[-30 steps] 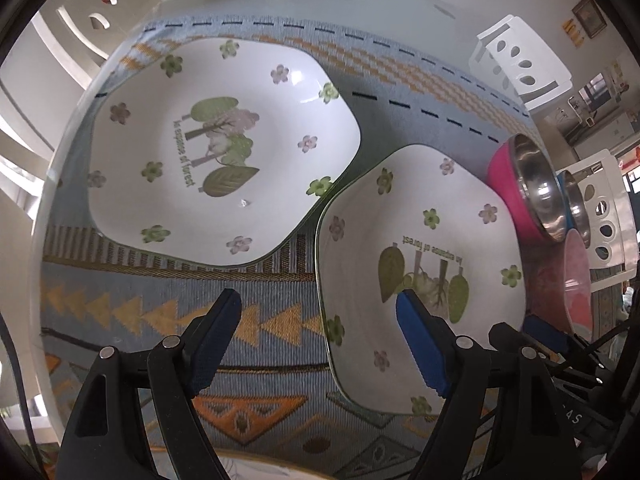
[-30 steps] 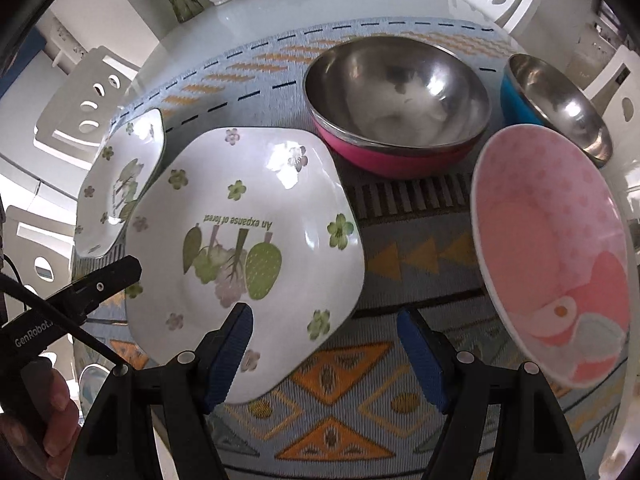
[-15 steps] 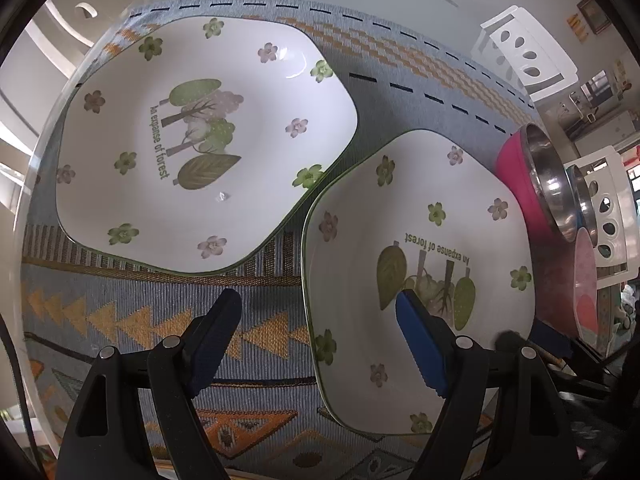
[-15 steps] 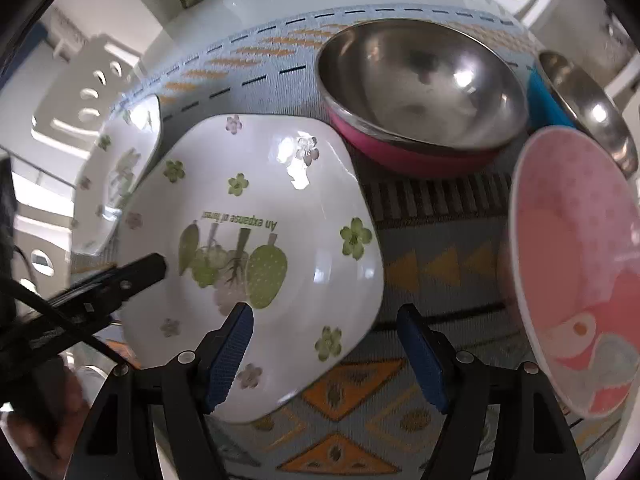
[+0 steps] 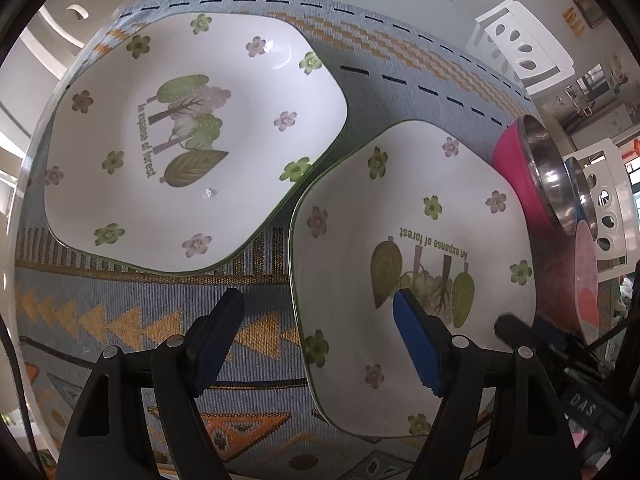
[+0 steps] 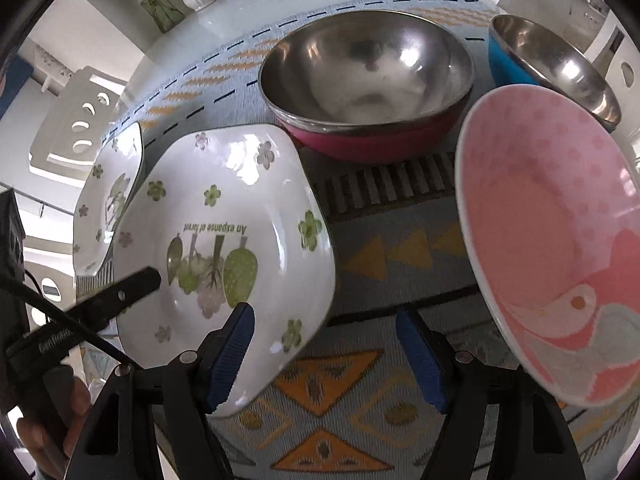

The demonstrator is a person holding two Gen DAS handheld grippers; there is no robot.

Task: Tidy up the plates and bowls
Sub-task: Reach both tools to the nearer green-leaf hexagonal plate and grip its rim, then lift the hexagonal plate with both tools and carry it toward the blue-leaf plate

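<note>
Left claw (image 5: 316,342): released, pointing steeply down, jaws wide. One pad over the patterned mat (image 5: 120,320), the other over the nearer white plate (image 5: 400,208); that plate's left rim between the pads, neither one pressing on it.

Right claw (image 6: 325,358): also released, though jaws just been closing. Left pad above the same plate (image 6: 240,184), right pad above the mat (image 6: 380,256); right rim of the plate between them, no grip visible.

White plates with green and mauve flowers, counted: two. Both on the mat, side by side, rims close together; farther white plate (image 5: 180,120) to the left, well clear of both claws.

Steel bowls, counted: two. Pink-sided bowl (image 6: 368,80) just beyond the nearer plate's far corner; blue-sided bowl (image 6: 508,64) to its right, at the mat's far edge.

Pink dishes, counted: one. Pink dish (image 6: 540,240) at the right, just in front of the blue-sided bowl.

Mats: one, on a pale glossy tabletop (image 6: 224,28).
</note>
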